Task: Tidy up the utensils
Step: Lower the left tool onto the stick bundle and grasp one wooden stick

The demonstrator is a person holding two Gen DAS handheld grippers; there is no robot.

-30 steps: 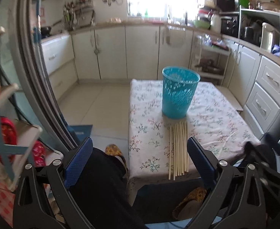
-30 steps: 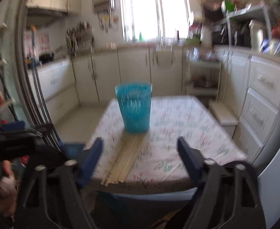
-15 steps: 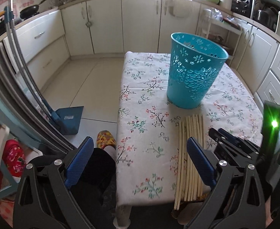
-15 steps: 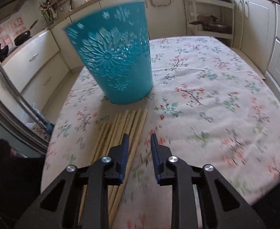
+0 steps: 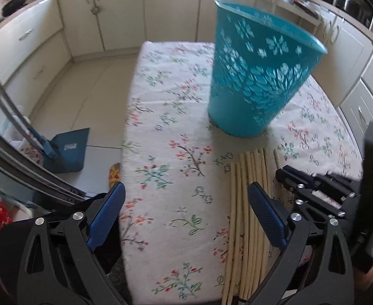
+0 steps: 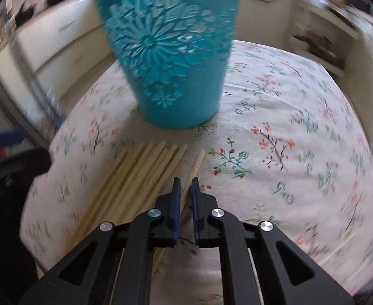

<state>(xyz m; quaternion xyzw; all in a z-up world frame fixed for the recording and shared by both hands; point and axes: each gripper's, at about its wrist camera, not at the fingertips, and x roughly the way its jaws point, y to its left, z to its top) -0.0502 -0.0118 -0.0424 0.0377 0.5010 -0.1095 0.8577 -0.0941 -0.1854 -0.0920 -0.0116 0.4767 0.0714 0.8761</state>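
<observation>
Several pale wooden chopsticks lie side by side on the floral tablecloth, in front of an upright teal plastic basket. My right gripper is low over the cloth with its jaws closed on the rightmost chopstick, which is set a little apart from the row. It also shows from the side in the left wrist view. My left gripper is open and empty above the near left part of the table. The basket stands just beyond the chopstick tips.
The table's left edge drops to a tiled floor with a blue dustpan. White kitchen cabinets run along the back and right. A metal frame crosses the left side.
Both grippers have moved forward and lower toward the table. My right gripper's jaws have narrowed from a small gap to closed on the rightmost chopstick. The left gripper stayed open.
</observation>
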